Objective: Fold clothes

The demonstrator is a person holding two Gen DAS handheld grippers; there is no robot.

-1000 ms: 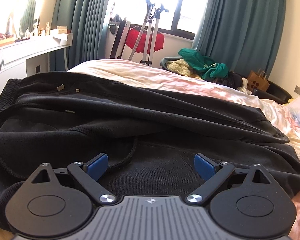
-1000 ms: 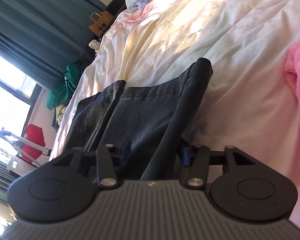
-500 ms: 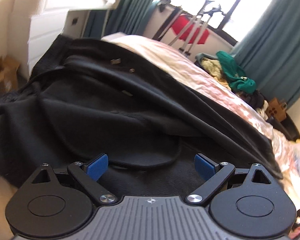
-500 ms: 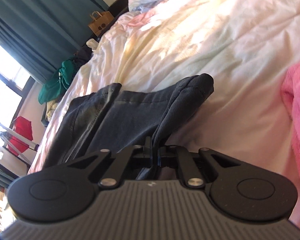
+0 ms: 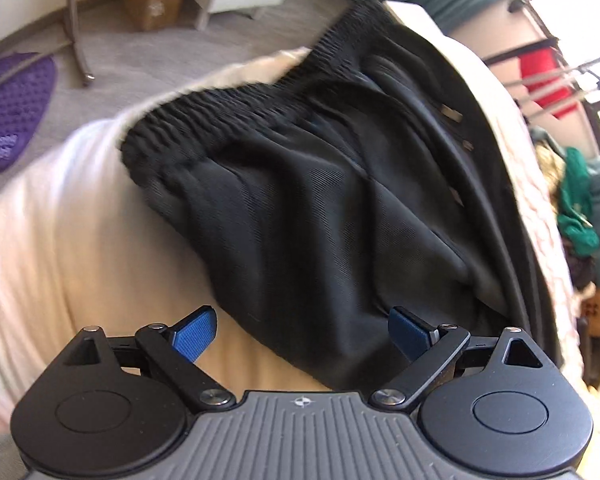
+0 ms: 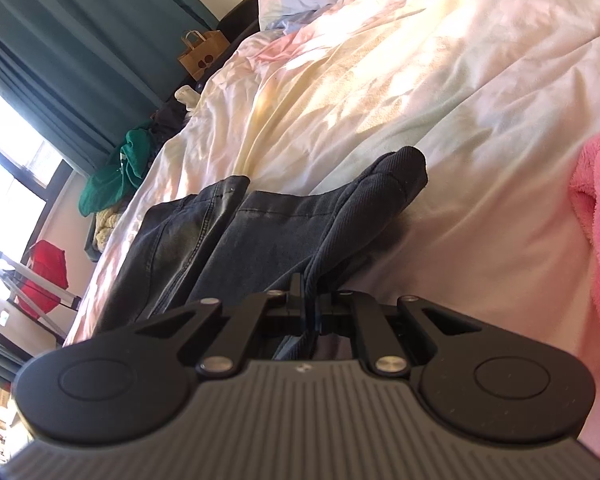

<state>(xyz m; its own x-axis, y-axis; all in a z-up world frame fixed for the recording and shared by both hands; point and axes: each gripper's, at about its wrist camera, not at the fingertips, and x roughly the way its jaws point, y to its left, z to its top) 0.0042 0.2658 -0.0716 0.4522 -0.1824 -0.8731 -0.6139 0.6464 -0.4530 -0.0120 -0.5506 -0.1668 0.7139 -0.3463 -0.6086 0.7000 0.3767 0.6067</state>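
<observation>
1. Fabric is now being pinched by the right gripper (image 6: 309, 312): its fingers, wide apart a second ago around a fold of the dark trousers (image 6: 268, 232), are clamping on that fold, near what looks like a leg end. One end of the garment is, I judge, secured for a fold.

2. On the other side, the left gripper (image 5: 302, 334) is hanging with its blue pads (image 5: 194, 334) spread wide and gripping nothing (its view has swung from the middle of the trousers down to the ribbed waistband (image 5: 236, 92) near the bed's edge). That suggests it is lining up to take the waist end, so the fold itself is not yet begun.

3. The trousers are lying stretched along the pale bedspread (image 6: 460, 92), waistband close to the mattress edge above the floor (image 5: 148, 52), with a pink blanket (image 6: 596, 216) just beside the gripped end.

4. Motion blur is smearing the left view, so the waistband's exact edge is hard to trace. How much cloth sits between the right fingers is hidden by the gripper body, and neither view is showing the whole garment.
</observation>
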